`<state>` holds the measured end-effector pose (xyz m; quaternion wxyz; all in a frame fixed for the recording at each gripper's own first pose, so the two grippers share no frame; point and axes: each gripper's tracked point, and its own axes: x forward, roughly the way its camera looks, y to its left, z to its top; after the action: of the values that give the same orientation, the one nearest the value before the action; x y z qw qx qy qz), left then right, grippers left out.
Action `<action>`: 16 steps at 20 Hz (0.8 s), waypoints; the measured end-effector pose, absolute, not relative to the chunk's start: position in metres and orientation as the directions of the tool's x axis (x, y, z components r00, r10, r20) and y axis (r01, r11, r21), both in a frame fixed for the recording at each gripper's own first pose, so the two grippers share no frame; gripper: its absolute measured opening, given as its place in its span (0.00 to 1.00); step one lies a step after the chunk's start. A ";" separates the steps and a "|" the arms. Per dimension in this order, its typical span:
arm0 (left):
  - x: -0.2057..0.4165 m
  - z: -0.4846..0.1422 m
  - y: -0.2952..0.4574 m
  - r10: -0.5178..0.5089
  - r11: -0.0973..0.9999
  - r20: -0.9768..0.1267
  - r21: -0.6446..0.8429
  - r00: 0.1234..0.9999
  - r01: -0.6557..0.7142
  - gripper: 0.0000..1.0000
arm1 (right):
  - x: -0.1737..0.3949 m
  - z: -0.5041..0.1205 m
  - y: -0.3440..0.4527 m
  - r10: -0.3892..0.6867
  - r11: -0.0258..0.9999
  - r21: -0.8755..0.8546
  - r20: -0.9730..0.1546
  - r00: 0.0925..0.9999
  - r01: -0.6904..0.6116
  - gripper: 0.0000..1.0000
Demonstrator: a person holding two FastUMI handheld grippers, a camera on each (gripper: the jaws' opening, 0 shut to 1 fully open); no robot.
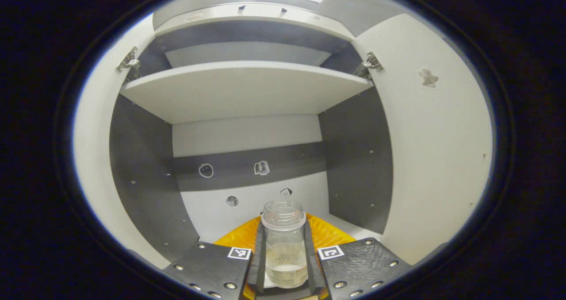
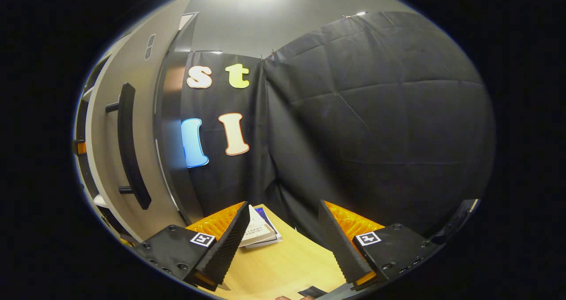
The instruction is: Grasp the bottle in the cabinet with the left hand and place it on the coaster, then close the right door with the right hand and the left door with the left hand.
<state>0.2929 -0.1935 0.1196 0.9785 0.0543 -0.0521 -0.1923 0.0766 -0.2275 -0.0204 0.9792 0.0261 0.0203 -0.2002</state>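
We judged the step in hand to be drawing the bottle (image 1: 284, 244) out of the cabinet (image 1: 358, 158), best done level and straight back between the open doors, since it held a little pale liquid and had no cap. The left gripper (image 1: 285, 264) had its jaws narrowed onto the bottle, one on each side. The right gripper (image 2: 283, 242) hung with jaws wide and empty above the tabletop (image 2: 283, 264), the right door (image 2: 110, 149) off to their left.
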 end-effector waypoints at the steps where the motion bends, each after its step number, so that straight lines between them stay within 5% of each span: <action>1: 0.279 0.121 -0.192 -0.398 0.913 0.087 0.133 0.913 0.385 0.41 | 0.076 -0.018 -0.226 -0.387 0.921 0.036 -0.046 0.921 0.389 0.96; 8: 0.200 0.108 -0.179 -0.448 0.894 0.089 0.069 0.889 0.444 0.42 | 0.052 -0.013 -0.216 -0.368 0.929 0.019 -0.038 0.929 0.369 0.96; 16: 0.128 0.019 -0.180 -0.526 0.849 0.052 0.083 0.849 0.521 0.42 | 0.017 -0.006 -0.191 -0.330 0.943 -0.044 -0.018 0.944 0.329 0.99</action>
<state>0.1285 -0.1798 0.0192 0.9609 0.0329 -0.0362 -0.2724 0.0172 -0.1905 -0.0062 0.9856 -0.0200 0.0127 -0.1672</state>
